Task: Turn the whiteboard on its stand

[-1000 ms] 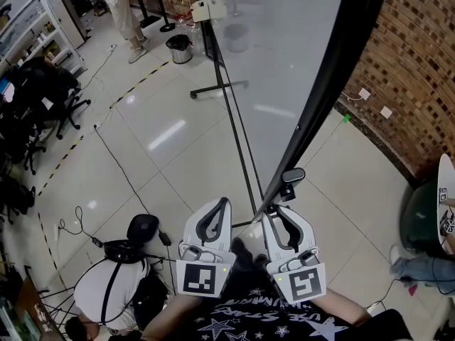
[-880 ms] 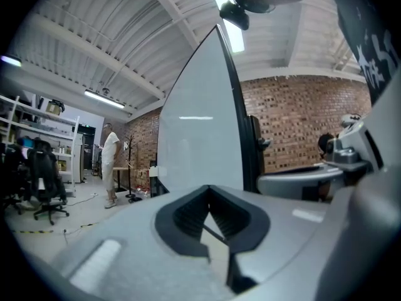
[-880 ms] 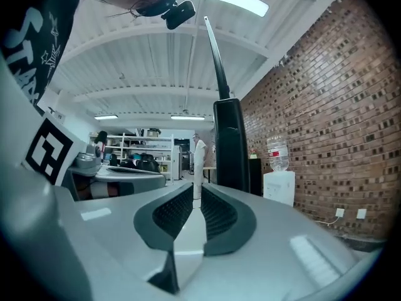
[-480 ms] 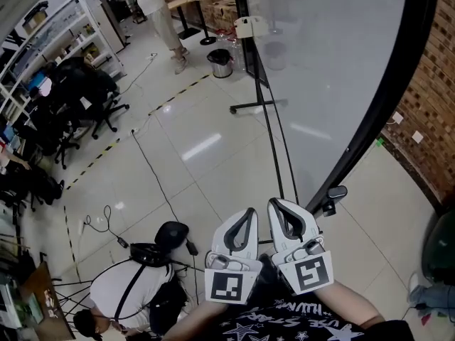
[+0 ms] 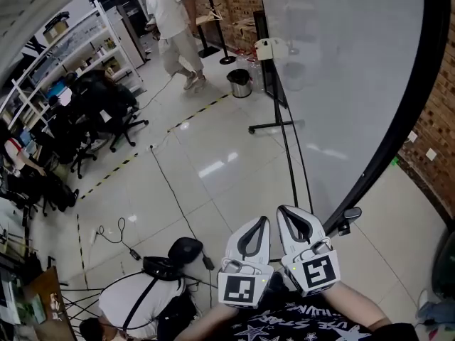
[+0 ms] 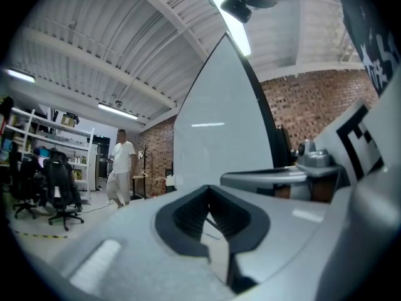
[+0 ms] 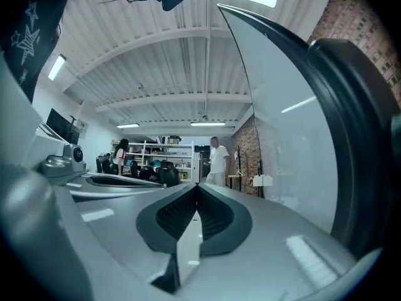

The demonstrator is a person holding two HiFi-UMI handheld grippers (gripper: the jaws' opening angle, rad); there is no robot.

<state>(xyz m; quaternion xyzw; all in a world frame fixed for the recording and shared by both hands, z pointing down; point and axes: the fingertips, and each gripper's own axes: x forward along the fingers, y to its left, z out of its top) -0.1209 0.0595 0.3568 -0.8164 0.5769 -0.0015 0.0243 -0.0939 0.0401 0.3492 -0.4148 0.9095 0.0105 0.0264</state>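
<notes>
Head view, whiteboard: the big whiteboard (image 5: pixel 341 69) fills the upper right, and its black frame (image 5: pixel 398 119) slants down toward the two tools.
Head view, stand: a knob (image 5: pixel 348 215) sits at the lower end of the frame, and a foot of the stand (image 5: pixel 274 126) lies on the tiled floor (image 5: pixel 213 169).
Head view, right hand-held gripper (image 5: pixel 288 215): it is just left of the lower frame end and the knob, near them but apart.
Head view, left hand-held gripper (image 5: pixel 261 222): it is close beside the right one, on the side away from the board.
Head view, surroundings: a person in white (image 5: pixel 174 20) walks at the top, and another person (image 5: pixel 135 300) crouches at the bottom left.
Left gripper view, left hand-held gripper (image 6: pixel 210 205): the jaws are pressed together with nothing in them.
Left gripper view, whiteboard (image 6: pixel 219 118): it rises ahead and slightly to the right, beyond the jaws.
Right gripper view, right hand-held gripper (image 7: pixel 199 199): the jaws are closed together and empty.
Right gripper view, whiteboard (image 7: pixel 282 137): it stands to the right of the jaws, with the frame (image 7: pixel 357 137) at the right edge.
</notes>
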